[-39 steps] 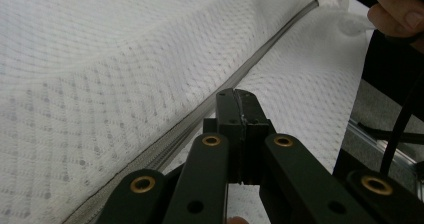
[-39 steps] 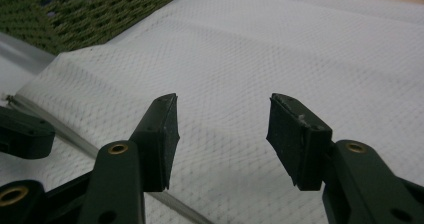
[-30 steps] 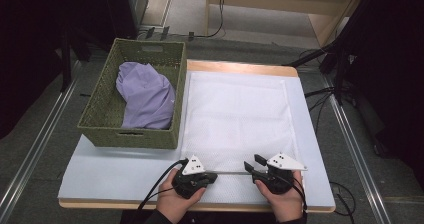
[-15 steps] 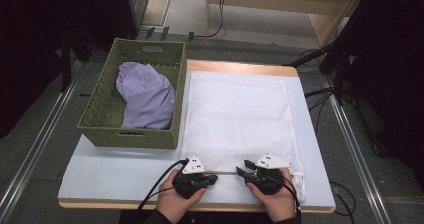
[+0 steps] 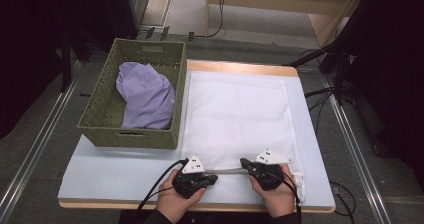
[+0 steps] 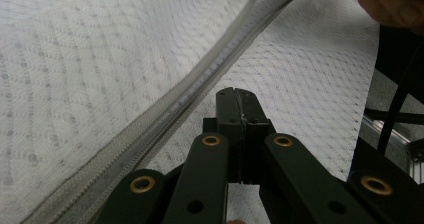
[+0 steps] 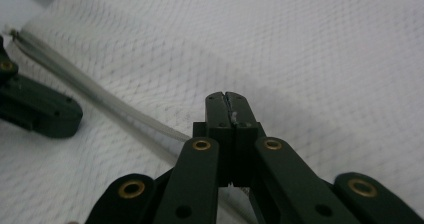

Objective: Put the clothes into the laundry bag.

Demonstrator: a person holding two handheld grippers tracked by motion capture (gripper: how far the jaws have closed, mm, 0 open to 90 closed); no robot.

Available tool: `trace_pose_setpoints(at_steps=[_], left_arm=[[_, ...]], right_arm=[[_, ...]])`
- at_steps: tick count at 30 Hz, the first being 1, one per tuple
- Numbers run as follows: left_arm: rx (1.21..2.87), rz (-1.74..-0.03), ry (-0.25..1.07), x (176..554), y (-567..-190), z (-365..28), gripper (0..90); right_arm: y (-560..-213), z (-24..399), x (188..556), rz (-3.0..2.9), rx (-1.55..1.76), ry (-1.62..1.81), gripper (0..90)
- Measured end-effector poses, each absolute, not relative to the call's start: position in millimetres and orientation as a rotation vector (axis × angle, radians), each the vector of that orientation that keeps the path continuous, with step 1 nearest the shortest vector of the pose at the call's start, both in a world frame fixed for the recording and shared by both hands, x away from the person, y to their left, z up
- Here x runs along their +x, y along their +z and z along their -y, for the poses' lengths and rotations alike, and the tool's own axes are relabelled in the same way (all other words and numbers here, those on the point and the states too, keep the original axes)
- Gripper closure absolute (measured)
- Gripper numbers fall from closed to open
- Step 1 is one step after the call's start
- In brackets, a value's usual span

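Note:
A white mesh laundry bag (image 5: pixel 235 109) lies flat on the table, its grey zipper (image 5: pixel 227 171) running along the near edge. My left gripper (image 5: pixel 212 176) is shut at the zipper's left end, and the strip stretches taut from it to my right gripper (image 5: pixel 246 163). In the left gripper view the jaws (image 6: pixel 239 96) are pressed together over the mesh, the zipper (image 6: pixel 215 69) passing just beside them. The right gripper's jaws (image 7: pixel 226 101) have just been closing and now meet, a small white bit of the zipper (image 7: pixel 100 96) edge pinched between them.
A green woven basket (image 5: pixel 125 136) stands at the table's left with a lilac garment (image 5: pixel 145 96) inside. The pale blue table top (image 5: pixel 115 169) shows bare in front of the basket. Cables and dark stands sit on the floor to the right.
The right gripper slid a little leftward along the zipper toward the left gripper and its jaws closed. The left gripper stayed put.

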State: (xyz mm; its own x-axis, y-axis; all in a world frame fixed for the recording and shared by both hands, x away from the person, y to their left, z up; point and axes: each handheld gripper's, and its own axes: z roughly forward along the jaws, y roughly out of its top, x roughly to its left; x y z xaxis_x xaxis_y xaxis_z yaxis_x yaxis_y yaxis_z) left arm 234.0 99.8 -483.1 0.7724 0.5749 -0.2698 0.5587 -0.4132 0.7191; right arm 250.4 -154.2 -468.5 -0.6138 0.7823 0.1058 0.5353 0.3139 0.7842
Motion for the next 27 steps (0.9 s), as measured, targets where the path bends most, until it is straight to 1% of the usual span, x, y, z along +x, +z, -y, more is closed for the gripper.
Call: trace_pose_setpoints(at_steps=[5,10,12,15,16,19,21,25,27], left_arm=[[2.104,-0.846,0.025,234,-483,-100,90.0],[2.099,-0.847,0.021,234,-483,-100,90.0],[2.098,-0.848,0.019,234,-483,-100,90.0],[2.098,-0.848,0.017,234,-483,-100,90.0],[2.098,-0.847,0.019,234,-483,-100,90.0],[2.099,-0.849,0.021,234,-483,-100,90.0],[2.095,-0.847,0.018,234,-484,-100,90.0],[2.101,-0.848,0.013,235,-483,-101,90.0],[2.1,-0.849,0.012,235,-483,-101,90.0]], right_arm=[[-464,153,268,-2.252,1.182,1.204,90.0],[-481,152,286,-2.268,1.238,1.159,90.0],[-486,154,287,-2.275,1.26,1.174,90.0],[-483,160,285,-2.277,1.279,1.244,89.7],[-482,162,284,-2.286,1.278,1.278,85.8],[-477,164,271,-2.335,1.227,1.326,78.0],[-476,164,262,-2.349,1.211,1.315,74.3],[-480,163,249,-2.35,1.199,1.268,60.7],[-484,162,246,-2.357,1.2,1.224,55.8]])
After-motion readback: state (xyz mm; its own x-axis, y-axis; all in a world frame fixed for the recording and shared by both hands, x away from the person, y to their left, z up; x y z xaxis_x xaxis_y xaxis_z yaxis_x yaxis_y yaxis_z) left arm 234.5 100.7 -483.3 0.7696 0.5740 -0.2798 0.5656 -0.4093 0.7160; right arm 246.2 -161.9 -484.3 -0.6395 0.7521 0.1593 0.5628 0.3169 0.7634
